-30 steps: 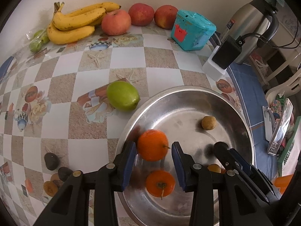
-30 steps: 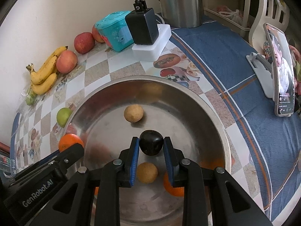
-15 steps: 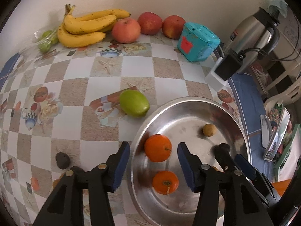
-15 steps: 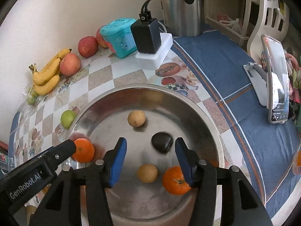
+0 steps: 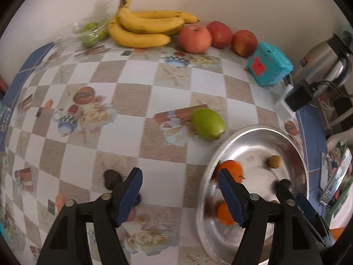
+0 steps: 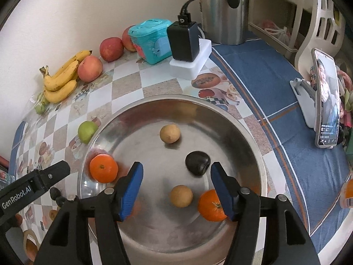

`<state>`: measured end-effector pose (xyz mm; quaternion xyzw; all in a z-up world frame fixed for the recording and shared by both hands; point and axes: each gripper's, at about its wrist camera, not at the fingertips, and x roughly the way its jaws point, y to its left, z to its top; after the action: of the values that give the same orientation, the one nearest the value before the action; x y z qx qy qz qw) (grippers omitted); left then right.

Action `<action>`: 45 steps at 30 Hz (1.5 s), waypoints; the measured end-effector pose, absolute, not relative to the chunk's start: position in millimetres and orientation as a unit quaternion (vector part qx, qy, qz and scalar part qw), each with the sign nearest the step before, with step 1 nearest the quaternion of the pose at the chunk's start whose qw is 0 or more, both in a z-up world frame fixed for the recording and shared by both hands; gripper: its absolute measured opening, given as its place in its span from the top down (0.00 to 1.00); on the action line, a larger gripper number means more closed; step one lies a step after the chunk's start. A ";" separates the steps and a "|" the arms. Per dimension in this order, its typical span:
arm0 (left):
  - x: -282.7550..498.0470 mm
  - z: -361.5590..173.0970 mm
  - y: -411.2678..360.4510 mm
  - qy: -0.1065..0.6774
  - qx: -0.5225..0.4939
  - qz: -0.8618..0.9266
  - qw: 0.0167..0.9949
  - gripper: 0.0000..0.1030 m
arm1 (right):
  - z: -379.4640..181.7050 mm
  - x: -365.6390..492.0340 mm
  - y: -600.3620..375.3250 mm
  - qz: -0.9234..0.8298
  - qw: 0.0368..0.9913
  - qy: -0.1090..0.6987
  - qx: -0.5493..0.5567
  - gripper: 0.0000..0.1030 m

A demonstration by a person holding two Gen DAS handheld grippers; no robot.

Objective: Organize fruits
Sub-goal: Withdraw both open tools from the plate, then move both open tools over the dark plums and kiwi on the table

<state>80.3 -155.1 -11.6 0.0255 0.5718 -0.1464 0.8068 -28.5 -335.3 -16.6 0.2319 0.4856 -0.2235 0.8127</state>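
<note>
A steel bowl point(image 6: 249, 137) holds two oranges point(image 6: 103, 171), two small tan fruits point(image 6: 169, 133) and a dark fruit point(image 6: 197, 163). My right gripper point(image 6: 176, 185) is open and empty above the bowl, the dark fruit just ahead of its jaws. My left gripper point(image 5: 179, 190) is open and empty over the table, left of the bowl point(image 5: 293, 154). A green fruit point(image 5: 208, 123) lies beside the bowl's rim. A small dark fruit point(image 5: 111, 177) lies by the left finger. Bananas point(image 5: 143, 28) and three apples point(image 5: 195, 38) line the wall.
A teal box point(image 5: 269, 67), a black charger on a white block point(image 6: 184, 44) and a steel kettle point(image 6: 222, 11) stand at the back. A phone on a stand point(image 6: 325, 101) is on the blue cloth to the right. Bagged green fruits point(image 5: 91, 32) lie by the bananas.
My right gripper opened and let the dark fruit down into the bowl. My left gripper opened off the orange, pulled back and swung left over the table.
</note>
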 end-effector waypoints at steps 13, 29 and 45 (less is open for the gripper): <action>90.9 -12.3 -122.6 0.582 -0.014 -0.108 0.806 0.28 | -10.4 -23.0 -316.2 -0.202 0.819 0.491 0.216 0.37; 90.5 -21.4 -121.2 0.591 -0.010 -0.100 0.801 0.21 | -14.1 -19.3 -310.8 -0.193 0.817 0.502 0.208 0.37; 90.1 -35.1 -116.5 0.601 -0.004 -0.067 0.796 0.06 | -19.8 -17.1 -305.5 -0.189 0.813 0.514 0.196 0.24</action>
<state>90.1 -116.5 -35.1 -0.0038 0.6012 -0.0674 0.7962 -17.1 -305.5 -19.8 0.1963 0.5144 -0.1894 0.8130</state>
